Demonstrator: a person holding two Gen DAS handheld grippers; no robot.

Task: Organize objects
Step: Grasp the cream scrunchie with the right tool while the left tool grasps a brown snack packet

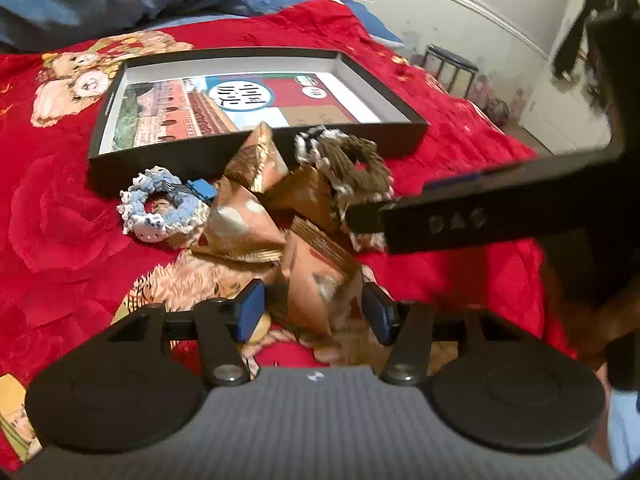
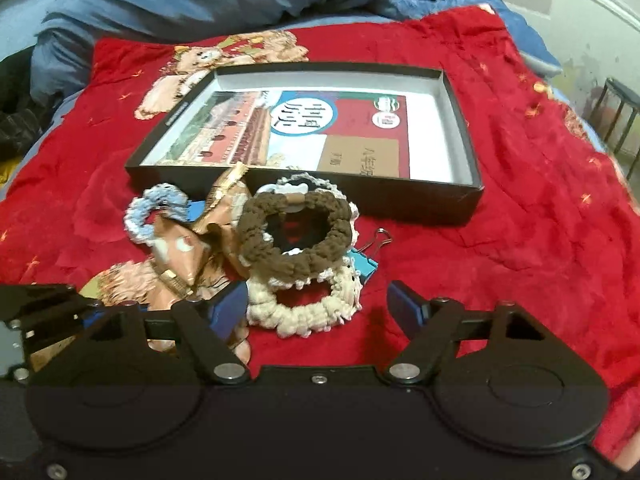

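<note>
The things to be sorted lie in one heap at the middle of both views, just in front of the shallow black cardboard tray point(image 2: 464, 152) with a printed book point(image 2: 304, 128) lying flat in it. In the right wrist view a brown crocheted scrunchie point(image 2: 296, 232) rests on a cream crocheted scrunchie point(image 2: 308, 312), with a blue binder clip point(image 2: 364, 264) tucked against their right edge. To the left sit shiny tan foil snack packets point(image 1: 244, 220) and a pale blue crocheted scrunchie with a cat charm point(image 1: 160, 208), which hides a second blue clip point(image 1: 200, 192).

The left gripper point(image 1: 314, 314) is spread, its blue pads either side of the lowest packet, apparently not yet pinching. The right gripper point(image 2: 316, 304) is also spread wide, framing the cream scrunchie.

The risks, as I judge them: the packets overlap, so closing on one may drag its neighbours; slick foil may slip out of the pads. The two stacked scrunchies may come up together, or the brown one may tumble off onto the red plush blanket point(image 2: 540, 220). The two grippers work close together and could collide.
</note>
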